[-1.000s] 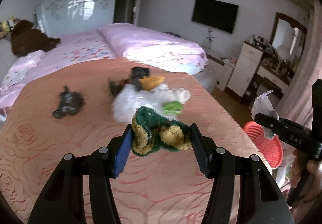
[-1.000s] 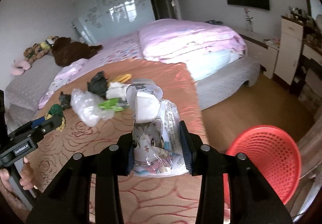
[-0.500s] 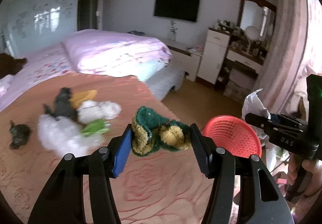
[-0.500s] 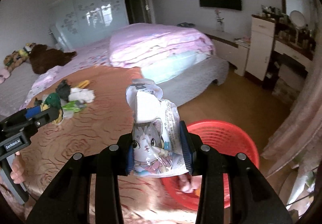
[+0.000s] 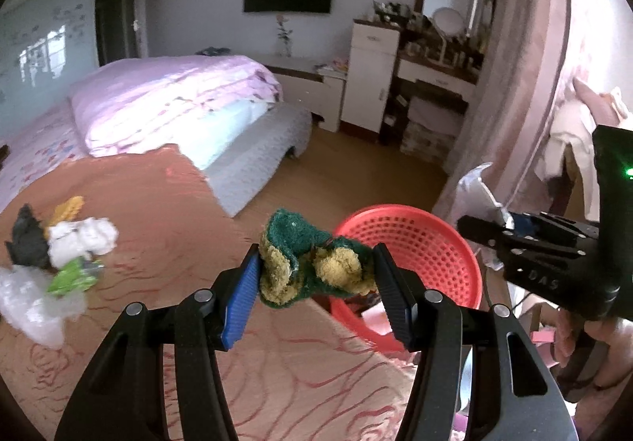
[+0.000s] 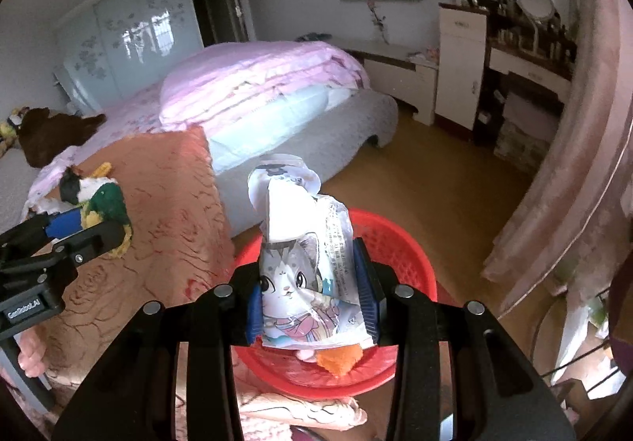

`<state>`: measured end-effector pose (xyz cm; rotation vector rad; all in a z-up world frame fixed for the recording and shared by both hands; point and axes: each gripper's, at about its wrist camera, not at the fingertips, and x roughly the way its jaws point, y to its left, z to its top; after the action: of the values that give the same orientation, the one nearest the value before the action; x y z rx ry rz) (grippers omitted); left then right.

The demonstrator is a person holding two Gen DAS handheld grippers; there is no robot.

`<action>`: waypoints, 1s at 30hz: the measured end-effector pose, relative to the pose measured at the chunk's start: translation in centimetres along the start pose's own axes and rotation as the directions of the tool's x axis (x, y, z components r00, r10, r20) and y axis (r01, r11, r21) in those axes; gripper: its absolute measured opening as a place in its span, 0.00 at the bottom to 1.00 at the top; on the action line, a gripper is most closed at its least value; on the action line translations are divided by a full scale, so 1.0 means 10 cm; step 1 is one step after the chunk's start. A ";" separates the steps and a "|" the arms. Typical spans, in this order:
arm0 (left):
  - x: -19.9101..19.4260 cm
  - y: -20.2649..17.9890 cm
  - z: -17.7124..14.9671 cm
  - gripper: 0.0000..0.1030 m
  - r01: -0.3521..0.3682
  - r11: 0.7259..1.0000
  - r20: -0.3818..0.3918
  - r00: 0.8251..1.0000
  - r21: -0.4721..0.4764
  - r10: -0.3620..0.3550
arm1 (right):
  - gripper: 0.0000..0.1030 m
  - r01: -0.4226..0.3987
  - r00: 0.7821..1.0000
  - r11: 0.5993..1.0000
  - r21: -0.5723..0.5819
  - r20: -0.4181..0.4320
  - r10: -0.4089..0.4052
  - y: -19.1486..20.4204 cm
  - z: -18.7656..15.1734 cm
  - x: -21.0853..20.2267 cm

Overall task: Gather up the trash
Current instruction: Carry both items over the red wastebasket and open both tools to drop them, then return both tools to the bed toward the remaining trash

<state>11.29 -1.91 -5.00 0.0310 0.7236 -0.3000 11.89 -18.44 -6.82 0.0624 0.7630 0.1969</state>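
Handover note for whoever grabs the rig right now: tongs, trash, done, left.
Left tongs: shut on the green-yellow scrubber, above the bedspread edge, short of the red basket.
Right tongs: shut on the cat-print wrapper, above the basket.
Done: some scraps, one orange, already in the basket.
Left: drop both, then fetch the pile on the bedspread: white wad, green wrapper, black piece, clear plastic.
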 end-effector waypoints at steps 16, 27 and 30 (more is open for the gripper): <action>0.46 -0.37 -0.04 0.59 0.100 0.994 -0.091 0.991 0.053 -0.095 | 0.46 0.046 0.997 0.991 0.126 -0.067 -0.037 -0.42 -0.08 0.25; 0.39 -0.31 -0.09 0.72 0.095 0.995 -0.083 0.992 0.034 -0.092 | 0.55 0.073 0.996 0.989 0.129 -0.052 -0.067 -0.40 -0.09 0.22; 0.34 -0.26 -0.10 0.72 0.081 0.997 -0.071 0.994 0.021 -0.079 | 0.55 0.077 0.997 0.990 0.116 -0.040 -0.072 -0.35 -0.09 0.20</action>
<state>12.30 -5.18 -7.76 0.0349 0.7919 -0.3857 13.26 -21.49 -9.27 0.1418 0.8105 0.0821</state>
